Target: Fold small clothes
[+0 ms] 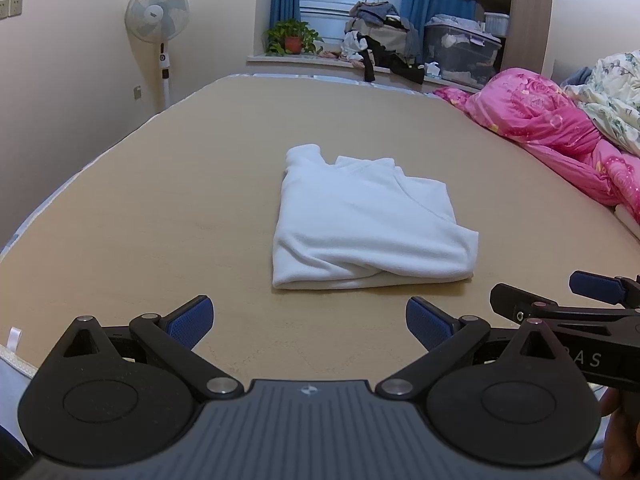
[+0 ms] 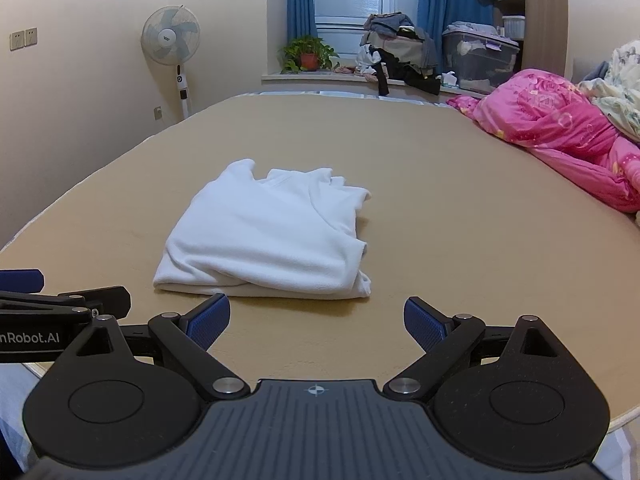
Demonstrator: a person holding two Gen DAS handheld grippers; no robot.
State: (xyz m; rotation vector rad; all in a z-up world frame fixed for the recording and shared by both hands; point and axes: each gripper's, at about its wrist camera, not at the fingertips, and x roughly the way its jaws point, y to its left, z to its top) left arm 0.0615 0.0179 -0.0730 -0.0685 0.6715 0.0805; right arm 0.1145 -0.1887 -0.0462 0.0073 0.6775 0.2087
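A white garment (image 1: 368,220) lies folded into a compact rectangle on the tan bed surface (image 1: 160,208); in the right wrist view the same white garment (image 2: 272,236) sits left of centre. My left gripper (image 1: 310,322) hovers open just short of its near edge, nothing between the blue pads. My right gripper (image 2: 316,322) is open too, its left pad (image 2: 210,322) close to the garment's near fold without gripping it. Each gripper shows at the edge of the other's view: the right gripper (image 1: 560,304) and the left gripper (image 2: 60,296).
A pink quilt (image 1: 552,128) and a floral blanket (image 1: 608,92) are heaped along the bed's right side. A standing fan (image 1: 158,16) is by the left wall. The windowsill holds a potted plant (image 1: 292,38), piled clothes (image 1: 380,40) and a storage box (image 1: 460,52).
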